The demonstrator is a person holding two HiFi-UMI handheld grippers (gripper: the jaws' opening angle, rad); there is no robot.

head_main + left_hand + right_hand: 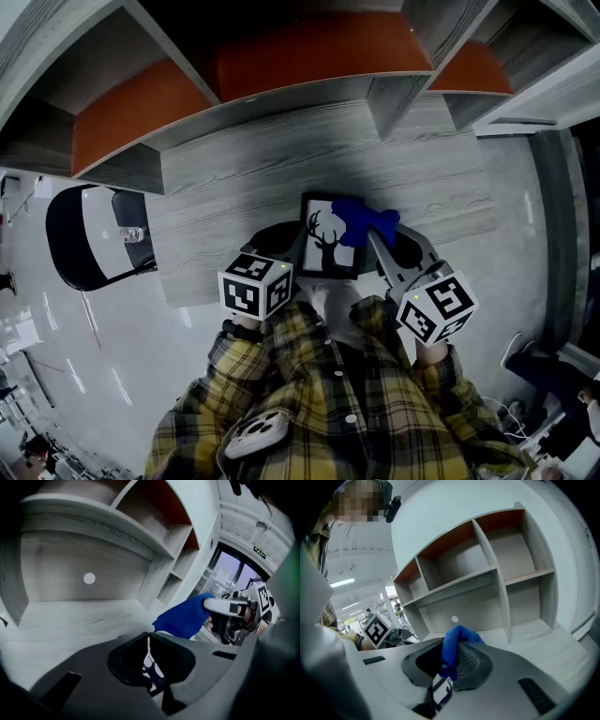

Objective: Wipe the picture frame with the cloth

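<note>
A black picture frame [330, 242] with a deer silhouette on white is held above the grey desk [234, 178], close to my body. My left gripper [298, 255] is shut on the frame's lower left edge. In the left gripper view its jaws [149, 657] pinch that thin edge [151, 667]. My right gripper [372, 232] is shut on a blue cloth [364, 219], and the cloth lies over the frame's upper right corner. The cloth [452, 651] bulges out between the right gripper's [449, 662] jaws, with the frame [439, 692] just under them. The cloth [185, 616] also shows in the left gripper view.
A grey wooden shelf unit [281, 103] with orange back panels [309, 47] stands at the back of the desk. A black and white chair [89, 234] is on the floor to the left. A white round dot [455, 618] marks the shelf's back wall.
</note>
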